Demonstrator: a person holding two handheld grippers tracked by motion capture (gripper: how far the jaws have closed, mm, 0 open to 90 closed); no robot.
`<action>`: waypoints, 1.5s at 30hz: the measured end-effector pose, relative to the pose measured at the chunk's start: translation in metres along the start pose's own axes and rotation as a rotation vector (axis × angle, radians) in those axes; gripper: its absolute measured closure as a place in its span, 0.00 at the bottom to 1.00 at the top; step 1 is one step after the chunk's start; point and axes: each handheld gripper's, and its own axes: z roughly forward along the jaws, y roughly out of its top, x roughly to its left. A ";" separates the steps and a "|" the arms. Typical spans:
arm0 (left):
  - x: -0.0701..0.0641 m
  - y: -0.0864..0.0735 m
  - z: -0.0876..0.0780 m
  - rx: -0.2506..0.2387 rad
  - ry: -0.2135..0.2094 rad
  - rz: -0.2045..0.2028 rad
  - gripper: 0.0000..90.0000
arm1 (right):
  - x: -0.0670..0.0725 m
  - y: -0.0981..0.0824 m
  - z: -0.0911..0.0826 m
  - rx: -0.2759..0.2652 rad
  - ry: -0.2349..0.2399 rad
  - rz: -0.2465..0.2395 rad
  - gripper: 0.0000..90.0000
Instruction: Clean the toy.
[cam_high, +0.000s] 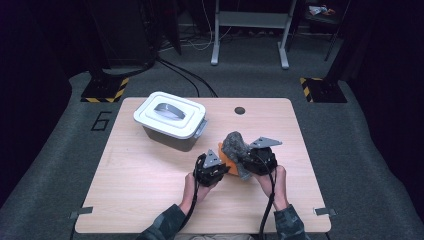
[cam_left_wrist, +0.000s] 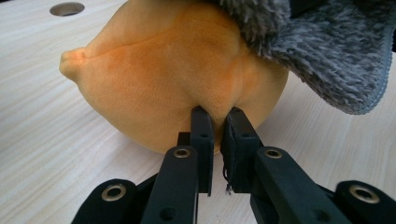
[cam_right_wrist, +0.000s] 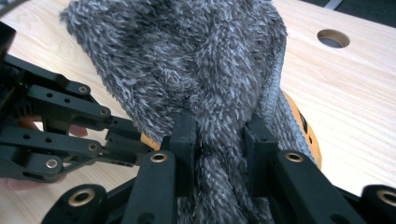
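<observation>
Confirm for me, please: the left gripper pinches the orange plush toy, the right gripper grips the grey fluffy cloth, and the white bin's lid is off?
Not quite: the white bin has its lid on, as the high view shows. The rest holds.

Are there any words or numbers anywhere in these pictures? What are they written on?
"6": one big dark number on the grey floor mat, just left of the wooden table.
The white box lid, the orange plush toy and the grey fuzzy cloth carry no writing that I can see.
The yellow and black stripes on the floor are a warning pattern, without words.
</observation>
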 end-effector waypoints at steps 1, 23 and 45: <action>0.000 0.000 0.000 0.001 -0.001 0.000 0.92 | -0.001 -0.001 0.001 0.001 -0.002 0.002 0.78; 0.001 -0.004 0.001 0.008 -0.015 0.014 0.92 | -0.021 -0.020 -0.009 0.025 -0.080 0.025 0.78; 0.002 -0.004 -0.001 -0.012 -0.032 0.029 0.93 | -0.067 -0.053 -0.019 0.012 -0.157 0.195 0.81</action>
